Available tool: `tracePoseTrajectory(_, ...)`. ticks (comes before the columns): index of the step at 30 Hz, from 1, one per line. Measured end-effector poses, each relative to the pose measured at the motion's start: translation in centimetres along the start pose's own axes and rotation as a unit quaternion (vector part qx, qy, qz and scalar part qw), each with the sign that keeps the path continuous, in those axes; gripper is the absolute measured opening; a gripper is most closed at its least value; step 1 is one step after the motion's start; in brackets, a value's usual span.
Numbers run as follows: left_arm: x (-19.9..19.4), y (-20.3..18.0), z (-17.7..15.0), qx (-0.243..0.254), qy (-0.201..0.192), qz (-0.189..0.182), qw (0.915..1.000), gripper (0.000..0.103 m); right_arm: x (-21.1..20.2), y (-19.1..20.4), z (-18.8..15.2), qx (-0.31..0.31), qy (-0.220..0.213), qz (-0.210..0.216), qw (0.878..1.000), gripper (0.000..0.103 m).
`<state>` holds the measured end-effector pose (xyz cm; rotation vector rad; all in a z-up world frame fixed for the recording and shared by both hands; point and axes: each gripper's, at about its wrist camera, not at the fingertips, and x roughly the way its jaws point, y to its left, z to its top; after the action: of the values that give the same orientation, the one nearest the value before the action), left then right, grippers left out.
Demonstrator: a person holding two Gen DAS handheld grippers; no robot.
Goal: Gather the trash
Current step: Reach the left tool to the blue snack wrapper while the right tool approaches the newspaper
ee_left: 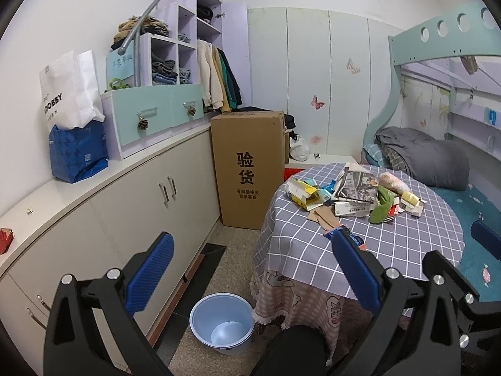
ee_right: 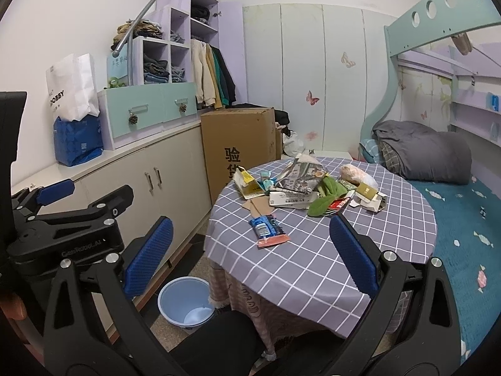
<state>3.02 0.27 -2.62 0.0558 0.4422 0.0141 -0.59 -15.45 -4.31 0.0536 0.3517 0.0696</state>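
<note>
- A round table (ee_right: 313,269) under a grey checked cloth carries a loose heap of trash: torn yellow carton (ee_right: 247,185), crumpled newspaper (ee_right: 302,174), a flat white box (ee_right: 291,200), green rag-like scraps (ee_right: 325,199), a pinkish bag (ee_right: 355,172) and a brown cardboard piece (ee_right: 258,206).
- Nearer the table's front edge, apart from the heap, lies a blue snack wrapper (ee_right: 267,230) with an orange end.
- On the floor just beside the table stands a light-blue plastic bucket (ee_left: 222,327), seemingly the bin; its bottom looks bare, so collection appears not yet begun.
- The left gripper (ee_left: 250,282) hangs over the gap between cabinet and table, jaws spread wide, nothing between the blue pads.
- The right gripper (ee_right: 250,257) is held over the table's near side, jaws likewise wide and empty, roughly framing the blue wrapper.
- Judged from this, every piece remains to be picked up and dropped in the bucket; the lone wrapper looks the easiest first grab.
- A tall cardboard box (ee_left: 247,169) and a bunk bed (ee_right: 454,203) flank the table.
</note>
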Motion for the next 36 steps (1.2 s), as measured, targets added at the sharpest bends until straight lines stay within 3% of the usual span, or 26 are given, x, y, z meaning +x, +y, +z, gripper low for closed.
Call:
tracePoseTrajectory(7, 4.6, -2.3, 0.1, 0.008, 0.034, -0.004, 0.9994, 0.099, 3.6, -3.9, -0.5, 0.020, 0.017, -0.019, 0.999, 0.097)
tracePoseTrajectory(13, 8.7, -4.6, -0.1, 0.001, 0.076, -0.029, 0.9967, 0.099, 6.1, -7.6, -0.9, 0.056, 0.035, -0.030, 0.997, 0.097)
tracePoseTrajectory(24, 16.4, -11.7, -1.2, 0.025, 0.162, -0.082, 0.9831, 0.099, 10.0, -14.6, -2.7, 0.133, 0.084, -0.084, 0.984, 0.097)
tracePoseTrajectory(29, 19.7, -14.1, -2.0, 0.035, 0.199, -0.074, 0.9765, 0.098, 11.7, -16.3, -3.4, 0.148, 0.114, -0.091, 0.978, 0.097)
tracePoseTrajectory(30, 20.1, -14.2, -2.1, 0.035, 0.202, -0.075, 0.9759, 0.097, 12.1, -16.5, -3.5, 0.149, 0.117, -0.089, 0.978, 0.097)
tracePoseTrajectory(32, 20.8, -14.7, -2.3, 0.043, 0.208, -0.061, 0.9752, 0.075, 12.6, -16.6, -3.5, 0.145, 0.123, -0.089, 0.978, 0.097)
tracePoseTrajectory(35, 21.1, -15.0, -2.4, 0.049, 0.216, -0.082, 0.9717, 0.063, 13.2, -16.8, -3.3, 0.146, 0.129, -0.083, 0.977, 0.097)
tracePoseTrajectory(36, 21.0, -14.9, -2.4, 0.049, 0.216, -0.090, 0.9709, 0.049, 13.3, -16.8, -3.2, 0.146, 0.129, -0.081, 0.978, 0.097)
